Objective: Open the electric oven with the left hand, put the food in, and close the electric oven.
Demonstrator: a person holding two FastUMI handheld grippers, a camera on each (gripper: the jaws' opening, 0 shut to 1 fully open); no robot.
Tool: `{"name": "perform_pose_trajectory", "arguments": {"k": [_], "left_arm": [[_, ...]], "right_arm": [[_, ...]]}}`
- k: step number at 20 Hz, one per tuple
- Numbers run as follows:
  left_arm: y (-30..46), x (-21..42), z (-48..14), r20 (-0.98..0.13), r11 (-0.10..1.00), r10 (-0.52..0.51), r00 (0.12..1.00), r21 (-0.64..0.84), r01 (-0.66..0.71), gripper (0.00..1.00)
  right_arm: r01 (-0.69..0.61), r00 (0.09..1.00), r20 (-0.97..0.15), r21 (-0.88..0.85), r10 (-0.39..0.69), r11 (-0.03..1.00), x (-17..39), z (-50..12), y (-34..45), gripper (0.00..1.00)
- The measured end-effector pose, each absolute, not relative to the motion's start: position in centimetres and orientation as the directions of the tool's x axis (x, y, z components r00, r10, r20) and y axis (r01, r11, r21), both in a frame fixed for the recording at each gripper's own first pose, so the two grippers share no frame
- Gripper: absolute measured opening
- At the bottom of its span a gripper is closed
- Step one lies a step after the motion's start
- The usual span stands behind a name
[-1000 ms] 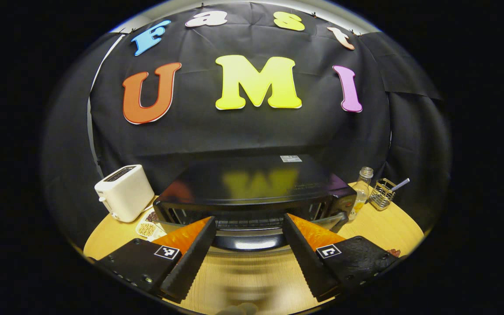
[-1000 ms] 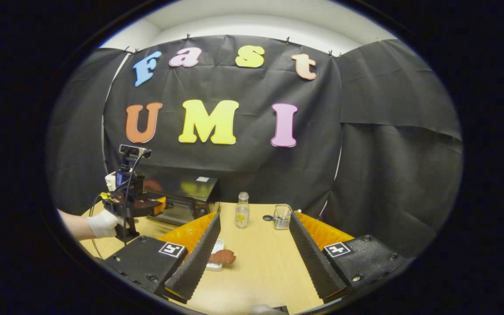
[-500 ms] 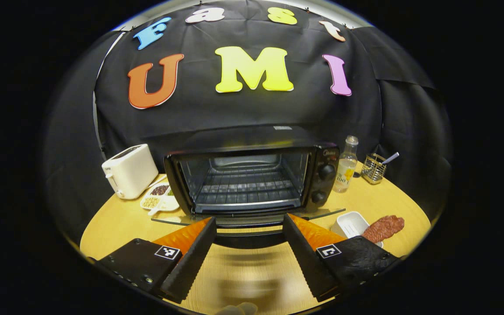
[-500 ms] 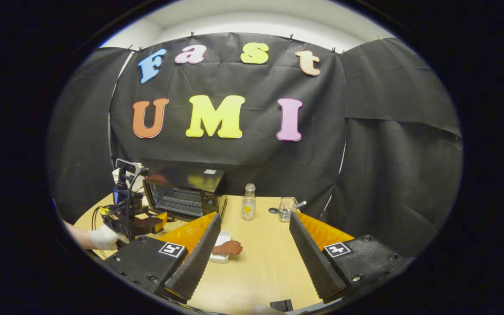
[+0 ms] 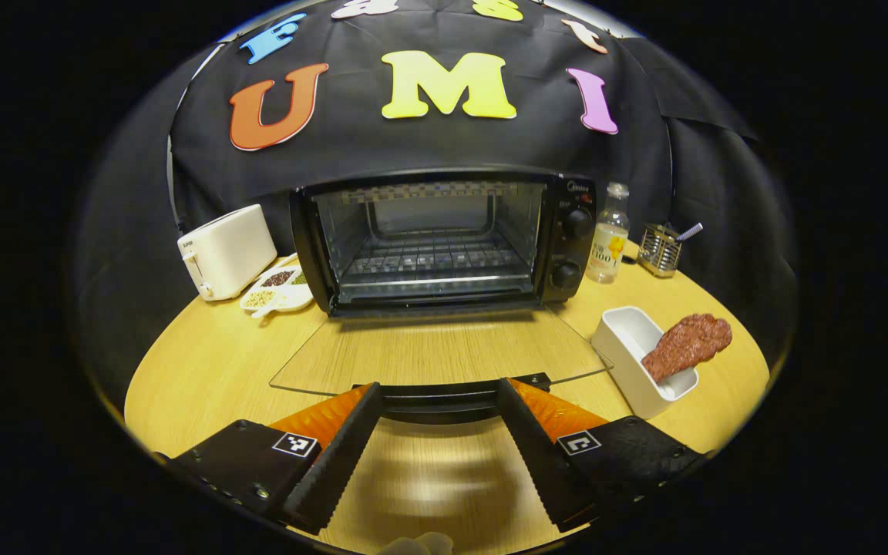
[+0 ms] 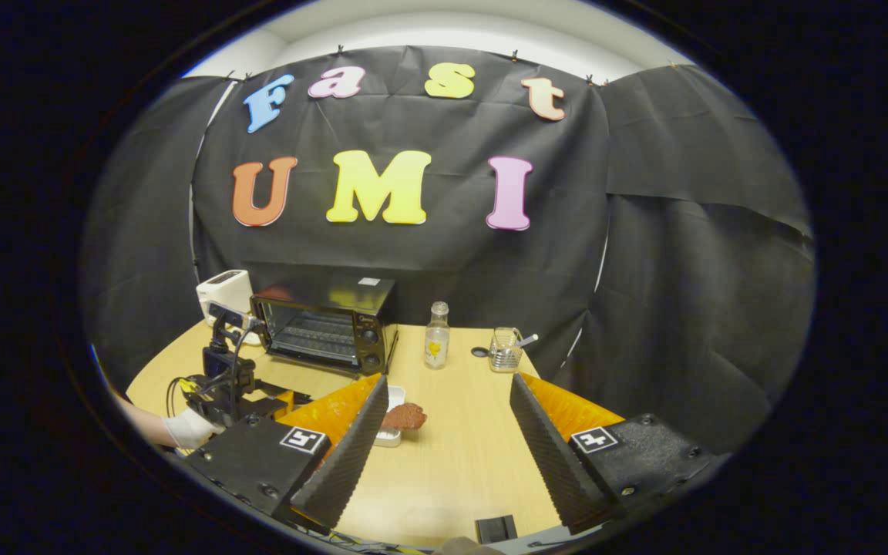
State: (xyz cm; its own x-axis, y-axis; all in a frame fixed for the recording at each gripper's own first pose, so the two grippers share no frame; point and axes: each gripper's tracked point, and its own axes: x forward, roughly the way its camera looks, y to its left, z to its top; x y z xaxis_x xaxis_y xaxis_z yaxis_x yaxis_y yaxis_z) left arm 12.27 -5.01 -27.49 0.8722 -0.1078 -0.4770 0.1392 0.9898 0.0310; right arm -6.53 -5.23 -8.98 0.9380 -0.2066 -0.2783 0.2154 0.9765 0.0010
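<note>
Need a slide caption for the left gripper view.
Oven door lowered flat, left gripper at its handle; meat waits in its dish.

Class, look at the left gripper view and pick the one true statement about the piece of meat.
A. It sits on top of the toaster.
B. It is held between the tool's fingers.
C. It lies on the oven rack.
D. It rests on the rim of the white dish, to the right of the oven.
D: the meat leans over the rim of the white dish on the table, to the right of the oven, whose rack is bare.

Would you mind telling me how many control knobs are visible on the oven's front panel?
2, both on the oven's right-hand panel in the left gripper view: the upper knob near the top, and the lower knob directly beneath it. No others are apparent; none looks hidden.
</note>
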Motion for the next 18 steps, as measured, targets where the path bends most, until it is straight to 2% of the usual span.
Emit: {"name": "perform_pose_trajectory", "arguments": {"k": [5,11,15,18], "left_arm": [[-5.0,12.3,-28.9,-0.506,0.988,-0.108,0.856,0.038,0.147,0.97],[-4.7,11.7,-27.6,-0.466,0.988,-0.125,0.876,0.019,0.151,0.97],[-3.5,9.6,-23.9,-0.386,0.987,-0.140,0.912,0.021,0.161,0.97],[-2.3,7.0,-20.5,-0.334,0.990,-0.129,0.934,0.010,0.140,0.97]], "right_arm": [[0.222,0.929,-0.304,-0.002,-0.212,0.975,-6.8,-9.9,-5.1,1.00],[0.209,0.924,-0.333,0.030,-0.187,0.977,-5.7,-11.4,-5.9,1.00],[0.169,0.907,-0.403,0.080,-0.123,0.982,-3.4,-14.8,-6.4,1.00],[0.112,0.884,-0.465,0.141,-0.034,0.984,-1.1,-18.0,-6.3,1.00]]}}
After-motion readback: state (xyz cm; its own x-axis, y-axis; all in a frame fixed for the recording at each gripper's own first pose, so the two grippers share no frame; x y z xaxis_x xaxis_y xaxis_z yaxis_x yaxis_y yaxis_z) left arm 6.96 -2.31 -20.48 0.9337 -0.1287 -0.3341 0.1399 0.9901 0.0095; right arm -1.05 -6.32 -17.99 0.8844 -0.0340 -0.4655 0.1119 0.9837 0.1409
